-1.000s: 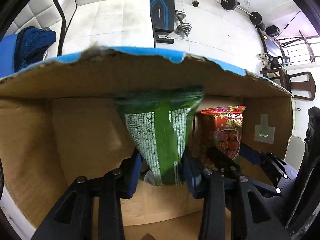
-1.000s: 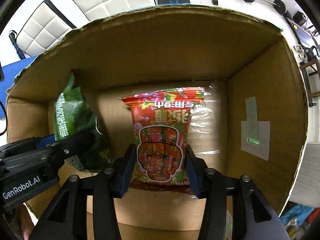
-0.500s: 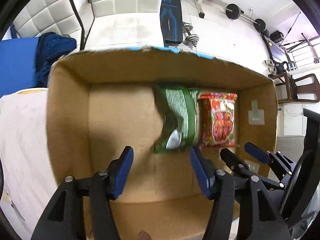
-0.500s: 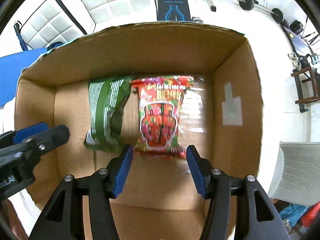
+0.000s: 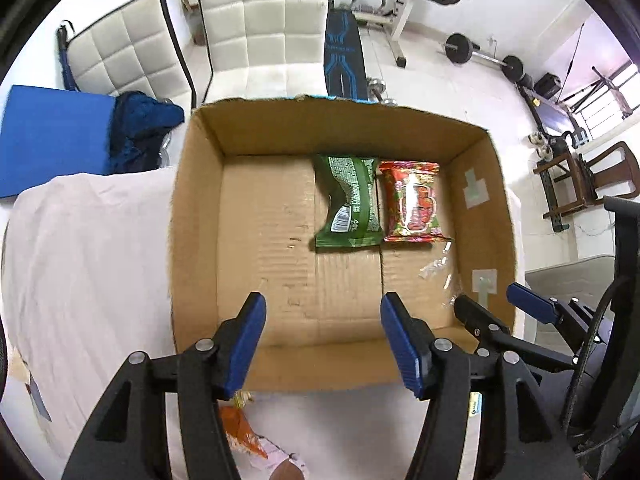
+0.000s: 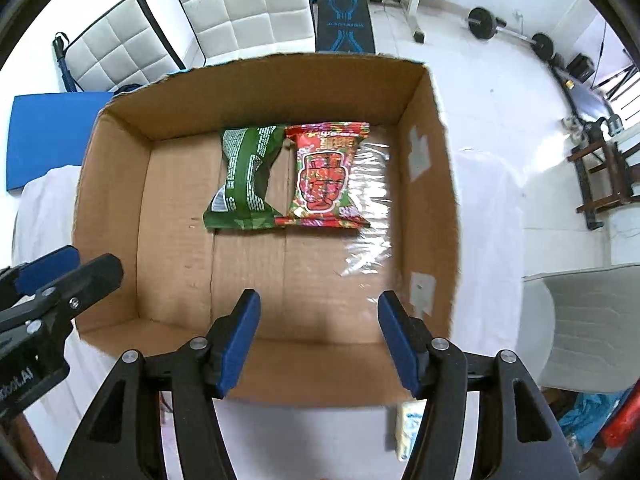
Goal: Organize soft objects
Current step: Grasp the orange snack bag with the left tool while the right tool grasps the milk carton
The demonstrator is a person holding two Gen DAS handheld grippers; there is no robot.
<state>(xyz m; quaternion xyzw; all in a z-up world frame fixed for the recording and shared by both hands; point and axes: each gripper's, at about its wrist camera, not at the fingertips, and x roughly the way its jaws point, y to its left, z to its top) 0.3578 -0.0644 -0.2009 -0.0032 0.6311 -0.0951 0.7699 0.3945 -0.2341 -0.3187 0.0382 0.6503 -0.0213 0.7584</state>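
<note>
A green snack bag [image 5: 349, 202] and a red snack bag [image 5: 413, 202] lie flat side by side on the floor of an open cardboard box [image 5: 196, 216], at its far right. Both show in the right wrist view too, the green bag [image 6: 246, 178] and the red bag [image 6: 325, 176] inside the box [image 6: 108, 200]. My left gripper [image 5: 322, 336] is open and empty above the box's near edge. My right gripper [image 6: 318, 334] is open and empty, also above the near edge.
The box stands on a white cloth [image 5: 88, 256]. An orange packet [image 5: 239, 432] lies on the cloth below the left gripper. A yellow packet [image 6: 410, 424] lies by the box's near right corner. White chairs [image 5: 264, 28], a blue mat [image 5: 52, 136] and gym gear stand beyond.
Both grippers let go of their bags and pulled up and back out of the box. The green and red bags now lie flat on the box floor.
</note>
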